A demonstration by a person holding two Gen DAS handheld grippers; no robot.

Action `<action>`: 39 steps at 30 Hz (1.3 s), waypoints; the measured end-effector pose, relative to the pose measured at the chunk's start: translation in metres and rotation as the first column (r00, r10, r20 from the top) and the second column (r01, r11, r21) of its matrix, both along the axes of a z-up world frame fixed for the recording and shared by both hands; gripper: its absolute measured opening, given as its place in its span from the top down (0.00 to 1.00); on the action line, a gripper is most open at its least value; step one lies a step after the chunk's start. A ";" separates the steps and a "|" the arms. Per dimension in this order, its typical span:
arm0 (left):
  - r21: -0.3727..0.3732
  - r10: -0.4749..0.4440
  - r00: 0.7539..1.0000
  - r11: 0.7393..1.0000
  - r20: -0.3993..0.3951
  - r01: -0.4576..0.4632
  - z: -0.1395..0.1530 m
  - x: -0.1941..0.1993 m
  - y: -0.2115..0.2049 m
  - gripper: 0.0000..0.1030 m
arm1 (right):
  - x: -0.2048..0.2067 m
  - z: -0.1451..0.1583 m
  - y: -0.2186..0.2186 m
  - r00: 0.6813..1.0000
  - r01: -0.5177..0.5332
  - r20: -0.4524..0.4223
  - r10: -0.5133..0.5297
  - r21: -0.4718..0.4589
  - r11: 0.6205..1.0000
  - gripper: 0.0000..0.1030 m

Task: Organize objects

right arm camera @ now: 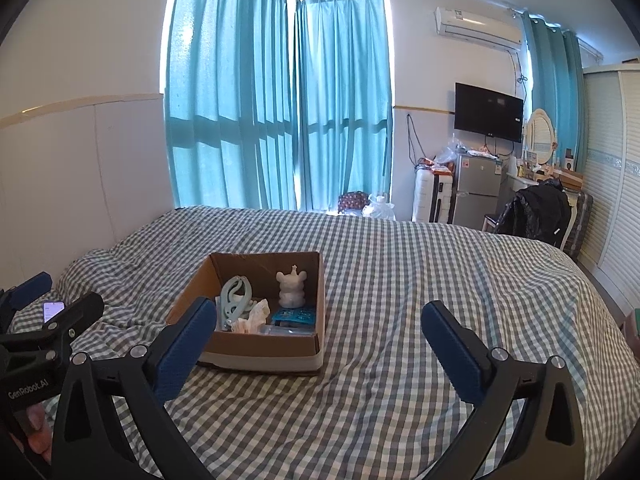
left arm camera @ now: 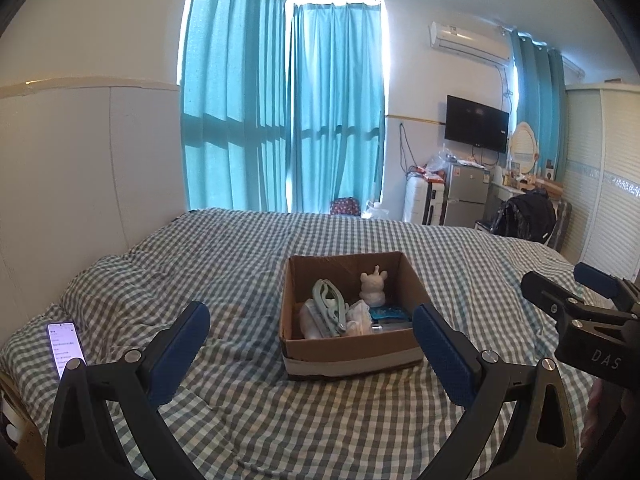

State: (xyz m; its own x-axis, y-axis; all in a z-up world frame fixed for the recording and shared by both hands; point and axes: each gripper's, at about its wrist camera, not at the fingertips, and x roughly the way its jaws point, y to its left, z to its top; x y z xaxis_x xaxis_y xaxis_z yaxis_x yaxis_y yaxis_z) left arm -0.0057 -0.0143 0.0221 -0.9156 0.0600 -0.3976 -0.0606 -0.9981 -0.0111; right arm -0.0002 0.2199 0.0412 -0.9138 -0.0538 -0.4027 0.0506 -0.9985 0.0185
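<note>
Both tools hang spread wide and empty above the checked bedspread [left arm camera: 248, 264]: the left gripper [left arm camera: 312, 320] frames the cardboard box [left arm camera: 352, 350], while the right gripper [right arm camera: 320, 320] sits right of it. The box lies mid-bed holding a pale green clip [left arm camera: 330, 304], a white figurine [left arm camera: 374, 284], crumpled tissue [left arm camera: 358, 316] and a blue packet [left arm camera: 390, 314]. To lift anything cleanly, I'd come straight down over the figurine, clear of the near wall. The left view shows the lit phone [left arm camera: 66, 346] plainly at the near left; the right view shows the bare right half of the bed
</note>
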 end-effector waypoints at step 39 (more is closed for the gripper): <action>0.018 0.051 0.998 0.998 0.027 -0.052 -0.008 -0.011 -0.012 0.00 | -0.016 -0.012 -0.005 0.999 -0.025 0.023 0.024 0.031 0.999 0.00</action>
State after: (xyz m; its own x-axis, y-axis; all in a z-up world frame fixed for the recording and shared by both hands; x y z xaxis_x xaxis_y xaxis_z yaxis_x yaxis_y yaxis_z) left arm -0.0167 -0.0266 0.0144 -0.9069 0.0210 -0.4209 -0.0087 -0.9995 -0.0311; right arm -0.0163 0.2153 0.0293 -0.9030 -0.0634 -0.4250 0.0752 -0.9971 -0.0109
